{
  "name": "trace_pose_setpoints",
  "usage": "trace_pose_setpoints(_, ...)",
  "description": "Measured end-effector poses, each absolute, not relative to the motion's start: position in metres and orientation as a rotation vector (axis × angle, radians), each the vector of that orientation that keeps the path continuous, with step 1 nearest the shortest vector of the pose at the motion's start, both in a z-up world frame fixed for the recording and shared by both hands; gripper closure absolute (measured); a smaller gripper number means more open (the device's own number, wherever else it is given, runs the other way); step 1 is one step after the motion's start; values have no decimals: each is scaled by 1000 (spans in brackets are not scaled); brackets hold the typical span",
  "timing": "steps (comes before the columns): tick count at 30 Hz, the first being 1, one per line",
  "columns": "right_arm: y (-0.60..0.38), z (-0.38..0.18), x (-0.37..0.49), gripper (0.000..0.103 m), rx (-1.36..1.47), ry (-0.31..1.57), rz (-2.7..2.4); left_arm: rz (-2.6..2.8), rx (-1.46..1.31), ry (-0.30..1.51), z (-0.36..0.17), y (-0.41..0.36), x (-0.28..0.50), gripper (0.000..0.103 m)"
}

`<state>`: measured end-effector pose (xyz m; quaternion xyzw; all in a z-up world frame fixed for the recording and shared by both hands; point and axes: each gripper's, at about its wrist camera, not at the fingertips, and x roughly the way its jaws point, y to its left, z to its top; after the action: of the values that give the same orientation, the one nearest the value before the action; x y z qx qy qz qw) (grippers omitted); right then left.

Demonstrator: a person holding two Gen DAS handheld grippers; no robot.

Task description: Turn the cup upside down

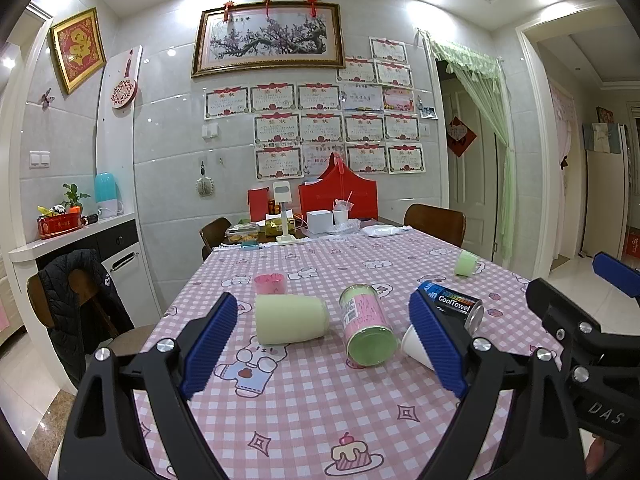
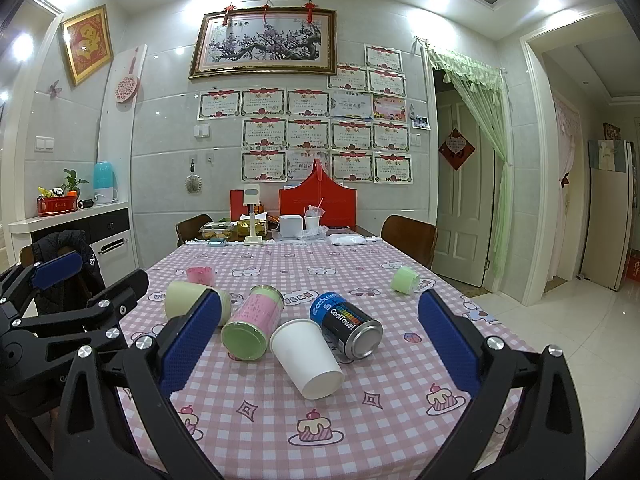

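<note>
A white paper cup (image 2: 308, 356) lies on its side on the pink checked tablecloth (image 2: 360, 420), between my right gripper's open fingers; in the left wrist view it (image 1: 414, 346) is partly hidden behind a blue pad. A pale green cup (image 1: 290, 319) lies on its side between my left gripper's fingers and shows in the right wrist view (image 2: 182, 300). A small green cup (image 1: 466, 263) lies further right, also in the right wrist view (image 2: 405, 279). A pink cup (image 1: 271, 283) stands behind. My left gripper (image 1: 324, 340) and right gripper (image 2: 320, 340) are open and empty above the table.
A pink-and-green canister (image 1: 366, 326) and a black CoolTowel can (image 2: 348, 326) lie on their sides among the cups. Boxes, a red holder (image 1: 340, 196) and food containers crowd the far end. Chairs stand around the table; one at left carries a black jacket (image 1: 80, 292).
</note>
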<state>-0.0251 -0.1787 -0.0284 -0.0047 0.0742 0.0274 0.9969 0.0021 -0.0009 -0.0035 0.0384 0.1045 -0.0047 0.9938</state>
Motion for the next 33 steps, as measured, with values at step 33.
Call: trace_pose_setpoints(33,-177,-33,-23,8,-3,155,54,-11,79,216,-10,-1,0,17)
